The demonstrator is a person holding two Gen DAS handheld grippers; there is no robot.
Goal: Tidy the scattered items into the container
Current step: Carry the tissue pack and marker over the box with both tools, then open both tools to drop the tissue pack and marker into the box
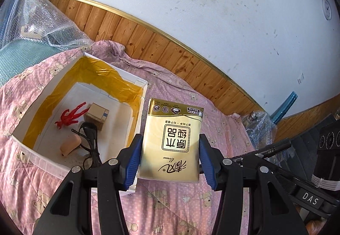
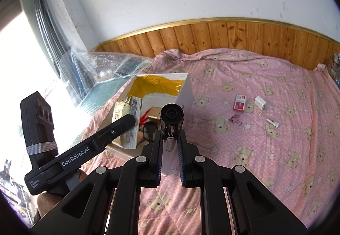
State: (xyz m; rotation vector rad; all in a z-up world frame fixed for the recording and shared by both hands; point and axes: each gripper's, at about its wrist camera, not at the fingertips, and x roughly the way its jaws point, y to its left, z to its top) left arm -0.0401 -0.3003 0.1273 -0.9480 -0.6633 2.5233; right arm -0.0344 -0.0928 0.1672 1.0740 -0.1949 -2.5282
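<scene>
Left wrist view: the left hand-held gripper point(image 1: 170, 157) is clamped on a gold tissue pack point(image 1: 173, 141), its blue pads pressing the pack's two long edges, so the long axis runs straight out along the fingers. The pack hangs just beside the near right wall of the white box point(image 1: 136, 120), which lies to the gripper's left on the bed point(image 1: 180, 209). The coming drop turns on that: the pack must travel leftward over the rim. Inside the box lie a red figure point(image 1: 71, 116), a small cardboard carton point(image 1: 97, 116), a black cable point(image 1: 90, 141) and a peach-coloured object point(image 1: 70, 145). The pack reads "Breeze" with large Chinese characters; a black bar at lower right reads "DAS".

Right wrist view: the right hand-held gripper point(image 2: 170, 141) is closed on a black cylinder point(image 2: 171, 120), its lens-like end pointing forward along the fingers. The box sits directly ahead and slightly left, so this arm also seems near its goal. The left device reads "GenRobot.AI". Still scattered on the bed, well to the right, are a red-and-white packet point(image 2: 239, 103), a white charger point(image 2: 261, 102), a pink clip point(image 2: 235, 118) and a small tube point(image 2: 269, 119).
</scene>
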